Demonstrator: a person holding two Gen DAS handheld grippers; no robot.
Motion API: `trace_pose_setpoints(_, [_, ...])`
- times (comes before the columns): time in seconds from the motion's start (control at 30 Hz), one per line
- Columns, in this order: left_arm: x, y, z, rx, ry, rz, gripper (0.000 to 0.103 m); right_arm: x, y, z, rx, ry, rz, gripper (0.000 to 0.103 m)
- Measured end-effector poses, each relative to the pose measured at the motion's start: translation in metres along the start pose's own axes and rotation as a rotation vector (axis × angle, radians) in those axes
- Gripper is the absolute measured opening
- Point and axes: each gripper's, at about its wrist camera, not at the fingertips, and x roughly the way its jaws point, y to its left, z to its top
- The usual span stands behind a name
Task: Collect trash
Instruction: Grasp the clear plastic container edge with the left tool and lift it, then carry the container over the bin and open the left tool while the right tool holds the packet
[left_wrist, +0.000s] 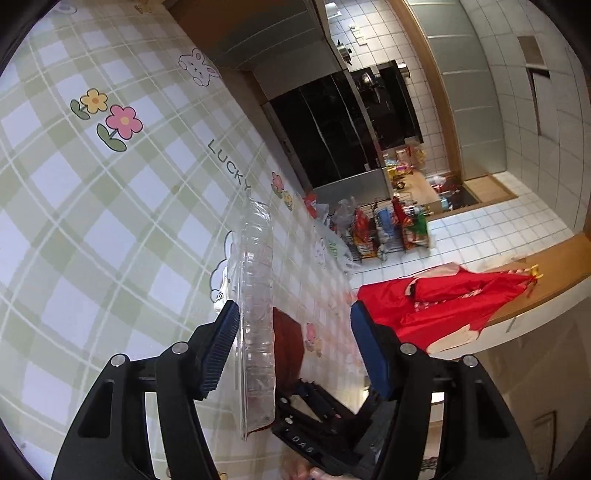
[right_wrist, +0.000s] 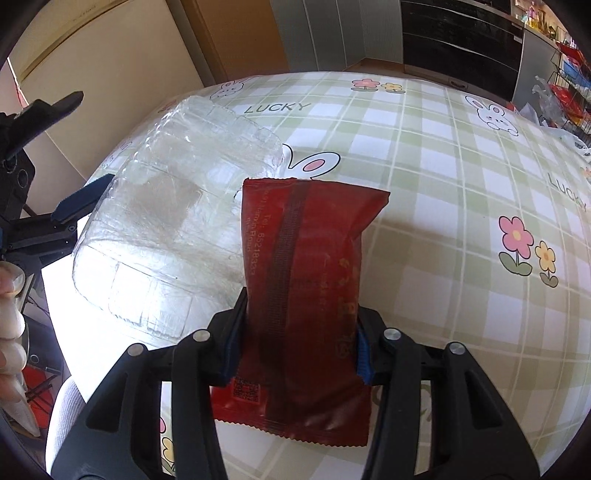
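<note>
Over the checked, glossy oilcloth surface (right_wrist: 424, 184) we see the right claw (right_wrist: 297, 332) clenched on a flat, dark red foil wrapper (right_wrist: 306, 258) with crimped ends and a ribbed centre seam. Just left of it sits a clear, ridged plastic tray (right_wrist: 162, 221), thin and crinkled. Our left claw (left_wrist: 295, 347) is spread wide, one blue ribbed pad (left_wrist: 221, 347) touching the tray's (left_wrist: 256, 314) edge, not gripping.

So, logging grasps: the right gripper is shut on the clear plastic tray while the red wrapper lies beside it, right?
Not quite. The right wrist view shows the right gripper shut on the red wrapper; the clear plastic tray is what lies beside it.
</note>
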Motion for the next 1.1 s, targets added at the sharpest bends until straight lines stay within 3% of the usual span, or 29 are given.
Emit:
trace_pose_setpoints(0.13, [0.0, 0.001, 0.0, -0.042, -0.017, -0.046, 0.059, -0.003, -0.004, -0.003, 0.005, -0.004, 0.01, 0.048])
trace_pose_setpoints(0.27, [0.008, 0.014, -0.003, -0.182, 0.009, -0.174, 0.059, -0.004, -0.003, -0.003, 0.011, -0.004, 0.019, 0.049])
trace_pose_setpoints(0.3, [0.01, 0.013, -0.006, -0.178, 0.014, -0.156, 0.059, -0.004, -0.004, -0.004, 0.012, -0.005, 0.021, 0.049])
trace_pose_setpoints(0.4, [0.018, 0.005, -0.014, -0.104, 0.035, -0.105, 0.057, -0.005, -0.005, -0.003, 0.016, -0.003, 0.026, 0.049])
trace_pose_setpoints(0.43, [0.022, 0.004, -0.016, -0.085, 0.045, -0.08, 0.046, -0.005, -0.004, -0.002, 0.013, -0.003, 0.024, 0.049])
trace_pose_setpoints(0.47, [0.025, 0.002, -0.018, -0.061, 0.056, -0.037, 0.027, -0.005, -0.003, -0.003, 0.011, -0.002, 0.022, 0.049])
trace_pose_setpoints(0.5, [0.027, 0.002, -0.019, -0.046, 0.066, -0.005, 0.016, -0.005, -0.004, -0.003, 0.012, -0.002, 0.02, 0.049])
trace_pose_setpoints(0.53, [0.026, 0.001, -0.019, -0.034, 0.057, 0.012, 0.013, -0.006, -0.004, -0.003, 0.018, 0.0, 0.02, 0.049])
trace_pose_setpoints(0.8, [0.003, -0.02, -0.016, 0.069, 0.022, 0.047, 0.011, -0.044, -0.017, -0.012, 0.078, -0.051, 0.009, 0.049])
trace_pose_setpoints(1.1, [-0.064, -0.081, -0.047, 0.275, 0.007, 0.048, 0.011, -0.147, -0.008, -0.036, 0.09, -0.2, 0.015, 0.049])
